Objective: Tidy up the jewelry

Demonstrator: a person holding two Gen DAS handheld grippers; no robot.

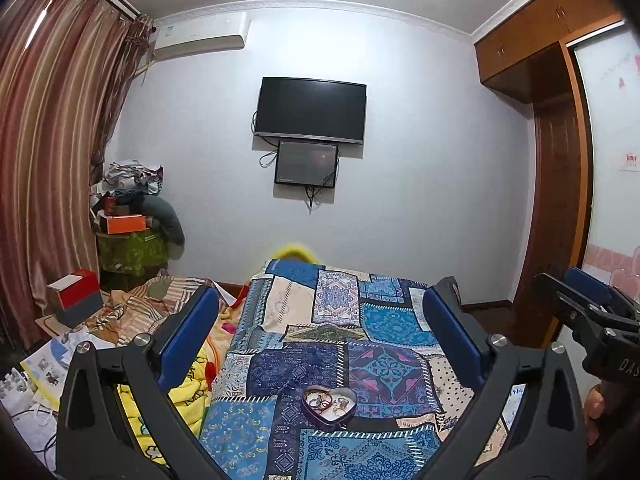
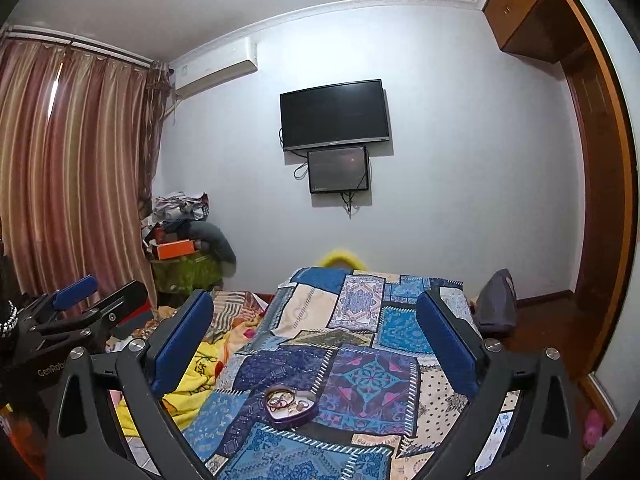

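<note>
A purple heart-shaped tin (image 1: 329, 405) sits on the blue patchwork bedspread (image 1: 384, 320), holding rings and bracelets in a small jumble. It also shows in the right wrist view (image 2: 290, 404). My left gripper (image 1: 320, 320) is open and empty, held above and short of the tin. My right gripper (image 2: 314, 322) is open and empty, likewise above the tin. Each gripper appears at the edge of the other's view: the right gripper (image 1: 576, 300) and the left gripper (image 2: 96, 296).
A yellow blanket (image 1: 188, 396) and papers lie left of the bedspread. A red and grey box (image 1: 76, 296) stands at the far left near curtains. A cluttered stand (image 1: 132, 232) is in the corner. A dark bag (image 2: 496, 300) sits at the bed's right edge.
</note>
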